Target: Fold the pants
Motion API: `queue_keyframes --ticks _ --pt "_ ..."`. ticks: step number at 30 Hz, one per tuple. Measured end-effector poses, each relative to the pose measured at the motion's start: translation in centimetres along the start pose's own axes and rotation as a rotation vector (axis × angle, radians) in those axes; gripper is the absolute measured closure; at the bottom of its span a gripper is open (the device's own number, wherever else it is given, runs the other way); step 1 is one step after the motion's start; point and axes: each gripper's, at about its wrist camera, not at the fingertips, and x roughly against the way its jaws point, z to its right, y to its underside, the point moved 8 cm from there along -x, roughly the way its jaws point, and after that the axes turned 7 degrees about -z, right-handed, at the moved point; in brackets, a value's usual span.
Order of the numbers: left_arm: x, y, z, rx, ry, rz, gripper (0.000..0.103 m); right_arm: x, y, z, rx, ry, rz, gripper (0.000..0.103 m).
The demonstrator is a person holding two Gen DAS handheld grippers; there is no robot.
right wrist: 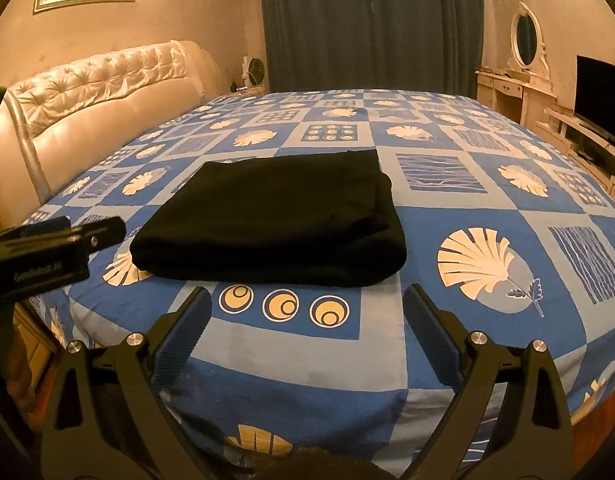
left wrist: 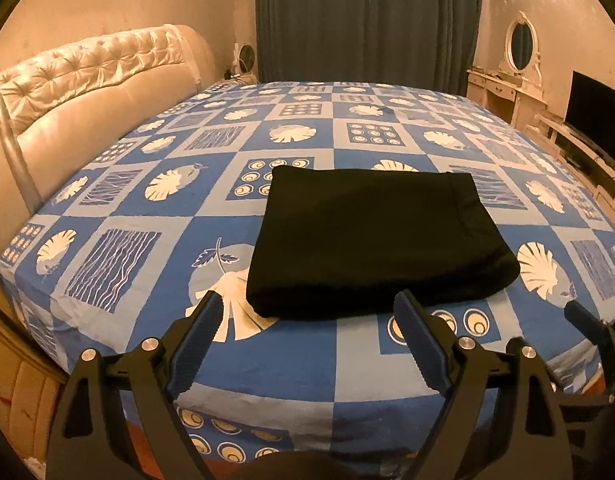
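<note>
On a bed spread with a blue shell-patterned sheet (left wrist: 291,364), folded black fabric pants (left wrist: 371,240) are seen lying near its front edge, just beyond the released, empty left gripper (left wrist: 307,312) and right gripper (right wrist: 307,312), where a careless snag could undo the stack.
</note>
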Motion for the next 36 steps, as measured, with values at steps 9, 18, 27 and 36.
queue_keyframes --ticks 9,18,27,36 --pt "1.5 0.1 -0.7 0.009 -0.037 0.035 0.017 -0.1 0.0 0.4 -0.019 -0.011 -0.005 0.006" --pt "1.7 0.1 -1.1 0.025 -0.021 0.019 0.017 -0.2 0.0 0.4 -0.017 -0.011 -0.006 0.006" --pt "1.4 0.3 -1.2 0.029 -0.017 0.003 0.017 -0.3 0.0 0.1 0.01 -0.012 -0.007 0.006" --pt "1.6 0.1 -0.9 0.02 0.011 0.01 0.017 -0.3 0.1 0.0 0.014 -0.015 -0.013 0.006"
